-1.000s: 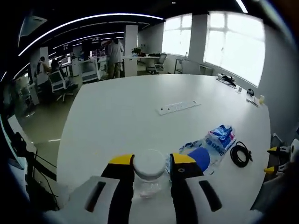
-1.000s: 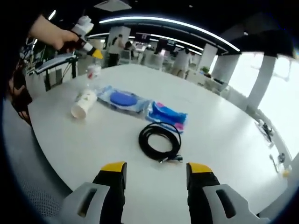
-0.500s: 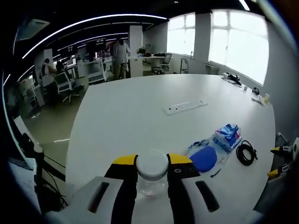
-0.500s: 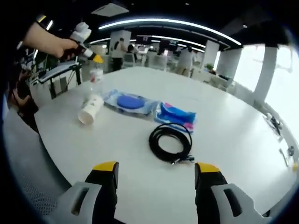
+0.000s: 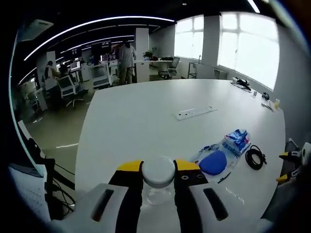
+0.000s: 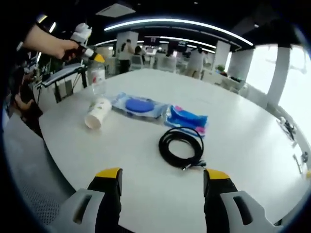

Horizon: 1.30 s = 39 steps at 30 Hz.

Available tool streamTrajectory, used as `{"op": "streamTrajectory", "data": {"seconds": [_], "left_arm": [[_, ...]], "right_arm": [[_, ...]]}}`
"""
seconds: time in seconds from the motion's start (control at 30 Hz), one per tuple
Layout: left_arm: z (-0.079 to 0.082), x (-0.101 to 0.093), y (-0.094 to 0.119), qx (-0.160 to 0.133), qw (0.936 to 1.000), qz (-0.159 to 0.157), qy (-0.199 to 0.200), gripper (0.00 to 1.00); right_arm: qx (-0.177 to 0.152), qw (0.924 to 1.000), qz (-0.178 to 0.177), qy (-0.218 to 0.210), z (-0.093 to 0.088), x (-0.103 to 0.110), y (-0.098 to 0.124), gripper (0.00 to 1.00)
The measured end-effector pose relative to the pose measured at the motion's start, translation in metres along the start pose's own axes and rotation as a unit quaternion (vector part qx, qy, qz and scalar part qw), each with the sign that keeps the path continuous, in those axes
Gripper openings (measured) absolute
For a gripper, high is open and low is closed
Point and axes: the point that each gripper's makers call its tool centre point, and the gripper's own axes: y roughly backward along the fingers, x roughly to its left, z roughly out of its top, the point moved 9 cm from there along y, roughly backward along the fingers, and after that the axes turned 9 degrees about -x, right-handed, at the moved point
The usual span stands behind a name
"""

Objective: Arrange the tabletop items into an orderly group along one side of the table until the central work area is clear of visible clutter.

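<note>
A: Clear plastic bottle point(image 5: 156, 180), white cap, pinched between the left gripper's point(image 5: 158, 171) yellow-tipped jaws just under the cap. In the right gripper view it hangs above the table's point(image 6: 272, 145) left corner, held by the person's hand point(image 6: 51, 46). Bottom looks off the surface, though I can't be certain.

B: How will it handle?

A: Light, by the look of it, and thin-walled. A hard squeeze could dent it. The neck below the cap is the stiff part, so that grip is the sound one.

B: Next along?

A: Paper cup point(image 6: 97, 112) on its side near the left edge. Very light, will roll, crushes easily. Take it across the rim or mid-body, gently. Just beside it, a clear packet with a blue disc point(image 6: 140, 105) inside, then a blue wipes pack point(image 6: 187, 119) touching its end. Both soft and slick; pinch an edge seam.

B: And the cable?

A: Black coil point(image 6: 181, 147), nearest the right gripper point(image 6: 164, 177), whose jaws stand wide apart with nothing between them. Floppy, may uncoil if lifted by one loop. Best gathered through several strands.

B: Anything farther off?

A: White power strip point(image 5: 196, 112) mid-table, well apart from the rest. Rigid, easy to grip across its width.
</note>
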Motion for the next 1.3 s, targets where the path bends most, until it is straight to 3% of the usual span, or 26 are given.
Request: {"op": "streamTrajectory", "data": {"seconds": [0.23,0.33,0.63,0.7,0.73,0.8,0.87,1.1,1.2,1.3], "left_arm": [[-0.014,-0.004,-0.003,0.004,1.0000,-0.004,-0.007,0.21],[-0.012,-0.003,-0.005,-0.013,0.9999,-0.003,-0.006,0.22],[-0.015,-0.009,0.001,-0.009,0.9999,-0.002,-0.014,0.23],[-0.011,-0.009,0.003,-0.017,0.9996,0.016,-0.015,0.33],[-0.008,-0.010,0.004,-0.028,0.9993,0.020,-0.017,0.45],[-0.003,-0.012,0.008,-0.045,0.9985,0.025,-0.019,0.59],[0.002,-0.014,0.015,-0.058,0.9977,0.024,-0.025,0.59],[0.015,-0.032,0.038,-0.112,0.9929,-0.020,-0.032,0.51],[0.014,-0.048,0.046,-0.107,0.9916,-0.061,-0.039,0.46],[0.008,-0.066,0.052,-0.098,0.9863,-0.100,-0.087,0.45]], "right_arm": [[0.006,1.0000,0.004,0.001,-0.001,0.001,0.000,0.67],[0.008,1.0000,0.006,0.002,-0.001,0.002,0.000,0.66],[0.012,0.9999,0.010,0.003,-0.002,0.003,-0.001,0.65],[0.012,0.9999,0.011,0.003,-0.002,0.003,-0.001,0.65],[0.012,0.9998,0.012,0.003,-0.002,0.004,-0.001,0.65],[0.014,0.9998,0.014,0.005,-0.002,0.004,-0.001,0.65],[0.014,0.9998,0.015,0.006,-0.002,0.004,-0.001,0.65],[0.014,0.9997,0.019,0.003,-0.002,0.005,-0.001,0.63],[0.017,0.9996,0.024,0.005,-0.003,0.006,-0.001,0.62],[0.021,0.9993,0.029,0.011,-0.003,0.007,-0.002,0.60]]}}
